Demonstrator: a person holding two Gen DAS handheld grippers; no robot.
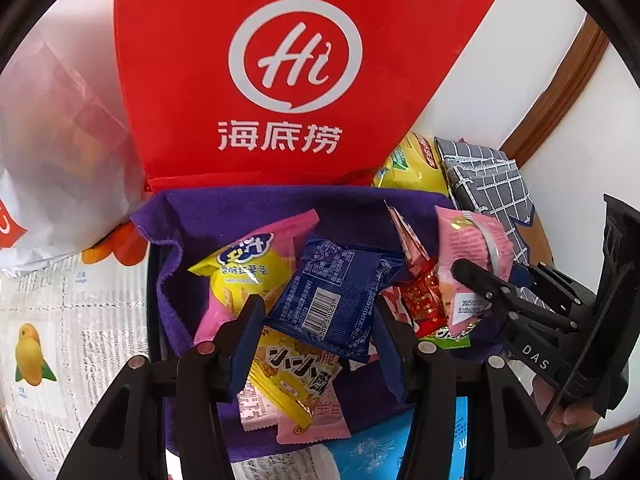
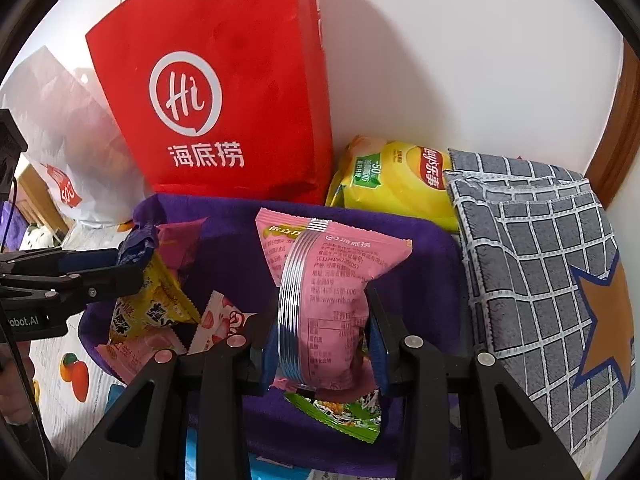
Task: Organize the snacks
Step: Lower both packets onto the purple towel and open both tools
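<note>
A purple cloth-lined bin point(image 1: 224, 208) holds several snack packets. My left gripper point(image 1: 316, 332) has its jaws around a dark blue packet point(image 1: 332, 292) over the bin, and looks shut on it; the right wrist view shows that gripper point(image 2: 120, 268) with the blue packet's end point(image 2: 136, 246). Under it lie a yellow packet point(image 1: 288, 376) and a pink-yellow packet point(image 1: 248, 264). My right gripper point(image 2: 322, 344) is shut on a pink packet point(image 2: 320, 280) held upright over the bin point(image 2: 424, 264); it also shows in the left wrist view point(image 1: 472, 240).
A red paper bag point(image 1: 280, 80) stands against the wall behind the bin. A yellow chips bag point(image 2: 396, 184) and a grey checked cloth bin point(image 2: 540, 264) sit at right. A white plastic bag point(image 1: 52, 160) is at left. Printed fruit paper point(image 1: 60, 320) covers the table.
</note>
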